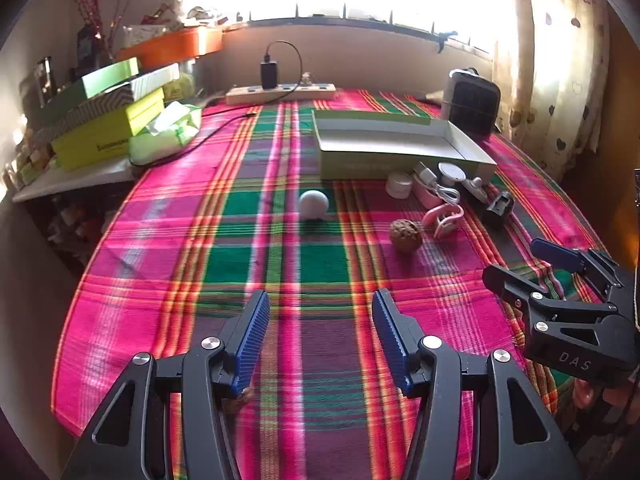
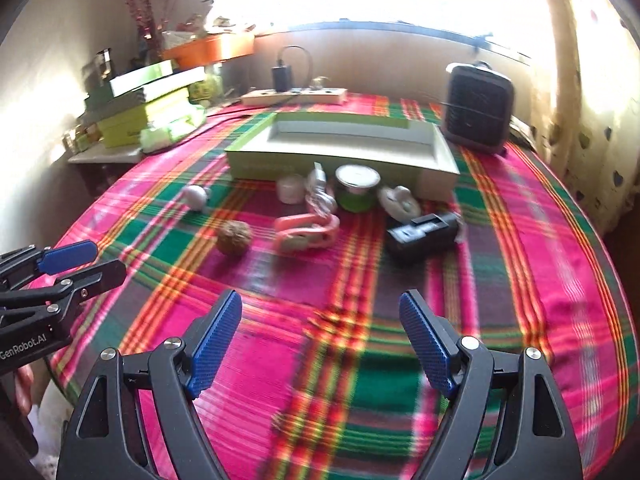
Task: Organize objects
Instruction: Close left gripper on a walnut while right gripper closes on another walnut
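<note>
An open green box (image 2: 344, 152) is being taken as the landmark on the plaid-covered counter (image 2: 520, 260). Just in front of it, a white cap (image 2: 291, 188), a green jar (image 2: 356, 188), a pink clip (image 2: 308, 232), a black block (image 2: 422, 238), a walnut (image 2: 234, 238) and a white ball (image 2: 196, 197) are lying. Further toward the viewer, the left tool (image 1: 320, 328) and right tool (image 2: 320, 336) are being held released, nothing between their fingers.

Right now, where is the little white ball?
In the left wrist view the white ball sits alone on the plaid cloth, just in front of the open green box, left of the brown walnut.
</note>
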Available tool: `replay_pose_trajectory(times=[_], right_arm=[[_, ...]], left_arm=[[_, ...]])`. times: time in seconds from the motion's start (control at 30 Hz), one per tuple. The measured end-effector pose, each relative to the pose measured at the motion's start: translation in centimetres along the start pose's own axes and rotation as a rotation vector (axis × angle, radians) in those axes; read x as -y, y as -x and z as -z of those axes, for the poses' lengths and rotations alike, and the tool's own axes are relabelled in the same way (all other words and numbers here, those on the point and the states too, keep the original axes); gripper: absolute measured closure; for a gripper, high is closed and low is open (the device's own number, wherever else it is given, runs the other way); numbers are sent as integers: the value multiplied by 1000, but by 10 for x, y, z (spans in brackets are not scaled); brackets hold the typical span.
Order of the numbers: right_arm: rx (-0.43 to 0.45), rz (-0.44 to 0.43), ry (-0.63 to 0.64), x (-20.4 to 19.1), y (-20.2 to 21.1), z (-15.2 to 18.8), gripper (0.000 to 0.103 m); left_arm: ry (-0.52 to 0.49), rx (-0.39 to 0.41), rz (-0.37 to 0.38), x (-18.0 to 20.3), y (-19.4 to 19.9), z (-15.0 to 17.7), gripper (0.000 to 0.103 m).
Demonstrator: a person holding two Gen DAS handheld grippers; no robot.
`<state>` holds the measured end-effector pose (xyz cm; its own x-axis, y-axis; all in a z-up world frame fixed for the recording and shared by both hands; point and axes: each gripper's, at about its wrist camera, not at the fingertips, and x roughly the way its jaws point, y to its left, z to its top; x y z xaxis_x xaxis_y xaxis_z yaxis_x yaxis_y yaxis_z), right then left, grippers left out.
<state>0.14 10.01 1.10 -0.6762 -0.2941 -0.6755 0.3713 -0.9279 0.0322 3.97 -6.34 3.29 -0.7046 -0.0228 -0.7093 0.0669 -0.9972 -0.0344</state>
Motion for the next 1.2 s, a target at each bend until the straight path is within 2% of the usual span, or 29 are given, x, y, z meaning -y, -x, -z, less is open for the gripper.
replay_pose_trajectory(times=[0.27,0.37,0.47,0.7,0.8,0.97,1.2], right_arm=[[-15,-57,54,-21,-13,-10,22],[-27,-67,60,-25,-18,-12,22],[-32,-75,66,-29,-20,-14,22],[-37,-84,73,-34,-22,-15,22],[-40,-80,79,-36,-23,-15,22],[-53,-75,77,-36,-28,-17,22],[-62,-75,96,-41,-32,-19,22]], left_arm=[[18,-25,-17,-26,4,16,51],[34,-36,0,-32,3,21,51],[20,-26,-17,-33,4,26,51],[68,-36,-14,-46,-2,28,51],[75,-7,-34,-50,2,27,51],[73,-34,-43,-54,0,29,51],[93,-81,-8,-58,-5,38,51]])
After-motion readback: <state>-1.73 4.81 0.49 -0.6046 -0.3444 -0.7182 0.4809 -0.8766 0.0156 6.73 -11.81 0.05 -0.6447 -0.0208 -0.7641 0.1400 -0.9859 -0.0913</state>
